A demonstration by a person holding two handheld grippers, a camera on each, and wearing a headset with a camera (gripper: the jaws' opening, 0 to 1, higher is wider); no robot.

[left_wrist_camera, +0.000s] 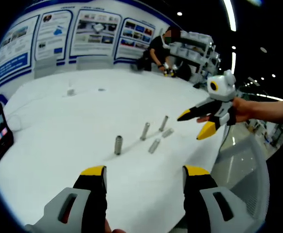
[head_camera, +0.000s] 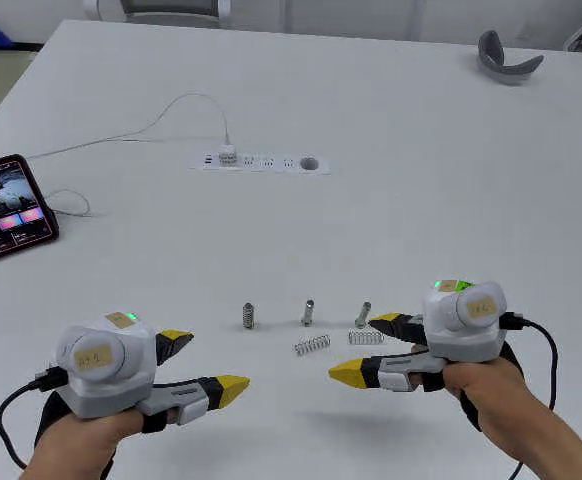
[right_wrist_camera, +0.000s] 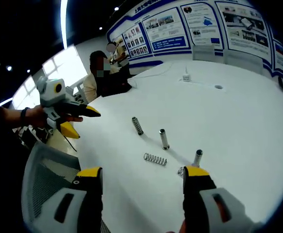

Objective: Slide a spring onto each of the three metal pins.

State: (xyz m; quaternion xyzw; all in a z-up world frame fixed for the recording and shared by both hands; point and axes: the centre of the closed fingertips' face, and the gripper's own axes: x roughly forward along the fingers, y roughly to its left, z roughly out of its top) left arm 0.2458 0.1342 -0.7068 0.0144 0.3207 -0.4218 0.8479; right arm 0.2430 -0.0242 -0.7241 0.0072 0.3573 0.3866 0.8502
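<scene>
Three short metal pins stand in a row on the white table. The left pin (head_camera: 249, 315) wears a spring. The middle pin (head_camera: 308, 312) and right pin (head_camera: 363, 314) are bare. Two loose springs lie just in front of them, one (head_camera: 312, 345) nearer the middle and one (head_camera: 366, 338) by the right pin. My left gripper (head_camera: 206, 365) hovers open, low and left of the pins, with nothing in it. My right gripper (head_camera: 361, 348) is open too, with its fingertips beside the right-hand loose spring. In the right gripper view one spring (right_wrist_camera: 155, 158) lies between the jaws, ahead of them.
A tablet (head_camera: 6, 208) lies at the table's left edge, with a cable running to a white power strip (head_camera: 261, 161) behind the pins. A grey curved object (head_camera: 509, 57) sits at the far right. People stand beyond the table (left_wrist_camera: 161, 48).
</scene>
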